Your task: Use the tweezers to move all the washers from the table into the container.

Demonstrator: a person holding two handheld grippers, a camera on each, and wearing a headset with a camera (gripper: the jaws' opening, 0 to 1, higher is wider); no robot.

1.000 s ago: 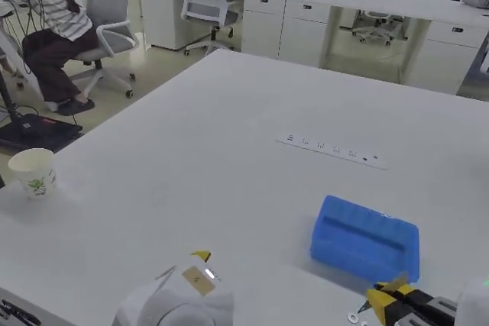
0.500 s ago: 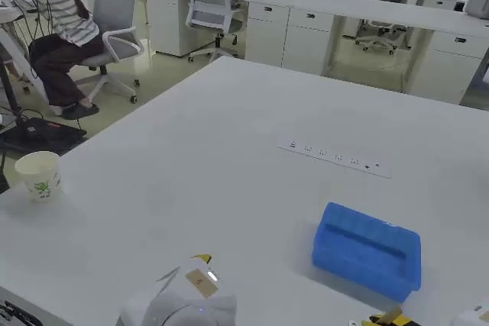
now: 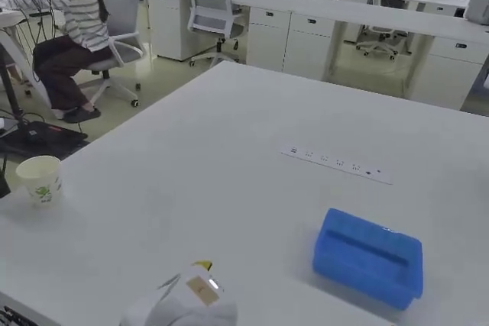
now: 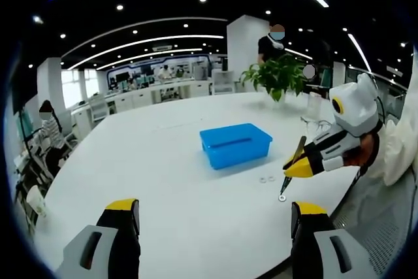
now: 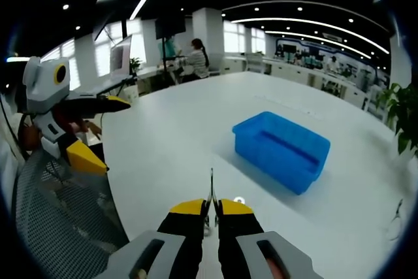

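Your right tool (image 5: 211,208) is clenched on the tweezers (image 5: 211,191). In the right gripper view its yellow-tipped jaws are pressed together, and the thin prongs rise straight out between them over the white counter (image 5: 170,135). Your left tool (image 4: 215,220) is released, its two jaws standing wide apart with bare counter between them. In the left gripper view your right tool reaches in from the right, angled downward, and the tweezers' tip comes down right at the nearest washer (image 4: 283,197). You cannot tell from here whether the tip touches it or hangs just above. That washer lies to the right of your left tool's line, nearer its right jaw than its left. Two other washers (image 4: 262,179) lie side by side on the counter just beyond it, between it and the blue container (image 4: 235,145), close to the container's near wall but apart from it. In the right gripper view a washer shows just to the right of the prongs, and the container sits ahead and to the right, upright with its open top facing up. In the head view the container rests toward the counter's lower right. A white power strip (image 3: 336,163) lies flat beyond it, and a paper cup (image 3: 40,179) stands well apart at the left edge.
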